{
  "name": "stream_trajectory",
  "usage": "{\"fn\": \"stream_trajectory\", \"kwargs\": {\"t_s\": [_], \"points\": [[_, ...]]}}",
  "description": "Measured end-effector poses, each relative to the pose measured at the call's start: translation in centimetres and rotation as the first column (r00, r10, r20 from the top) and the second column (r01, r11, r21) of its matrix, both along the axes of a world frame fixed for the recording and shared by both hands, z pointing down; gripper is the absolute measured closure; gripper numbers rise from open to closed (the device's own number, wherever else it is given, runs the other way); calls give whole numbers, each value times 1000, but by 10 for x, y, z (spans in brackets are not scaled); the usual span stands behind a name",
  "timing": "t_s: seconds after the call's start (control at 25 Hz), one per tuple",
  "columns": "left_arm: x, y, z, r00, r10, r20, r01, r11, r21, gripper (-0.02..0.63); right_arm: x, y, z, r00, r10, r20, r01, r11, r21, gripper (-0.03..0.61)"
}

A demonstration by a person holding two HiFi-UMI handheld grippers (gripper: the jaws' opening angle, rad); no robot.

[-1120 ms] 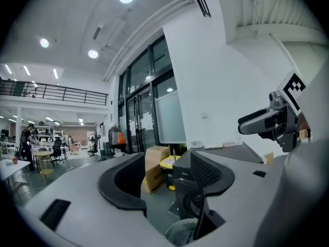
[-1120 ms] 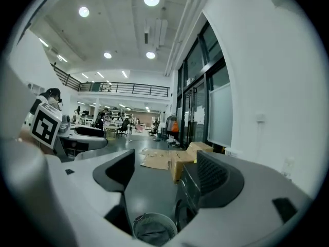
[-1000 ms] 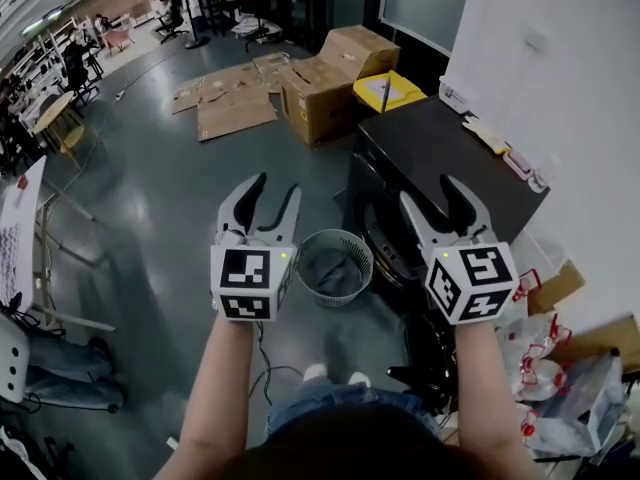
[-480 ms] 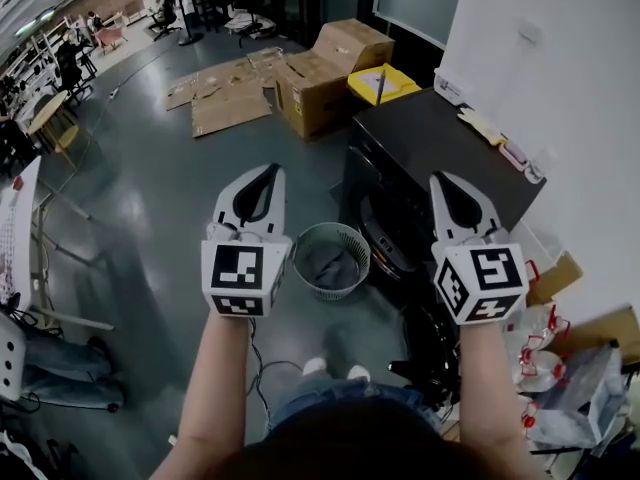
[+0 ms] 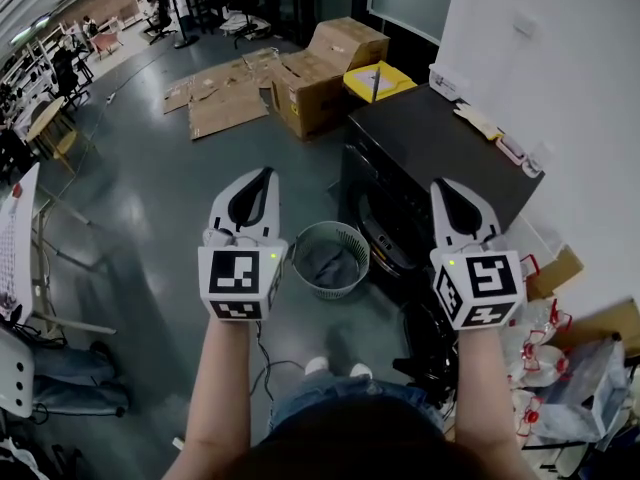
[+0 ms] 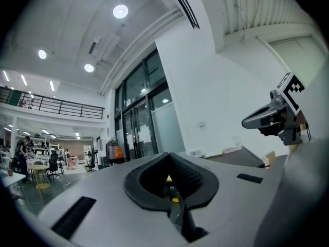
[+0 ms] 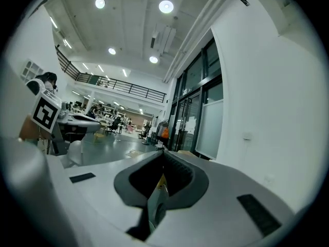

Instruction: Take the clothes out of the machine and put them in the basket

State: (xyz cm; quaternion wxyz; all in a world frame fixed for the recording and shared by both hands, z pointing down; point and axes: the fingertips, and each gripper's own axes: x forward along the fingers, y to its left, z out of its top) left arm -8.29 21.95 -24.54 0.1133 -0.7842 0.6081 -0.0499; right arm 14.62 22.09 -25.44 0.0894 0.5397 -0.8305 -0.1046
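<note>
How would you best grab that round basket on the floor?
Probably by the rim of the basket, coming from above, one jaw inside and one outside. It stands upright, mouth open, and its round body looks too wide to span.

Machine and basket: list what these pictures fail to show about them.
- Machine interior, head view: the front opening is dark and seen steeply from above, so any clothes inside cannot be told.
- Basket contents, head view: grey fabric lies inside, too small to count the pieces.
- Both gripper views: aimed level across the room, so the basket is out of frame.
</note>
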Motion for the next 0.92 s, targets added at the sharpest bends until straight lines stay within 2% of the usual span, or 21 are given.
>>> {"fn": "stream_trajectory", "kwargs": {"t_s": [0.44, 0.92], "points": [[-10, -1, 9, 998, -49, 27, 49, 999, -2, 609, 25, -2, -3, 998, 56, -27, -55, 998, 26, 578], [-9, -9, -16, 997, -68, 28, 66, 996, 64, 609, 34, -2, -5, 996, 59, -73, -54, 996, 67, 578]]}}
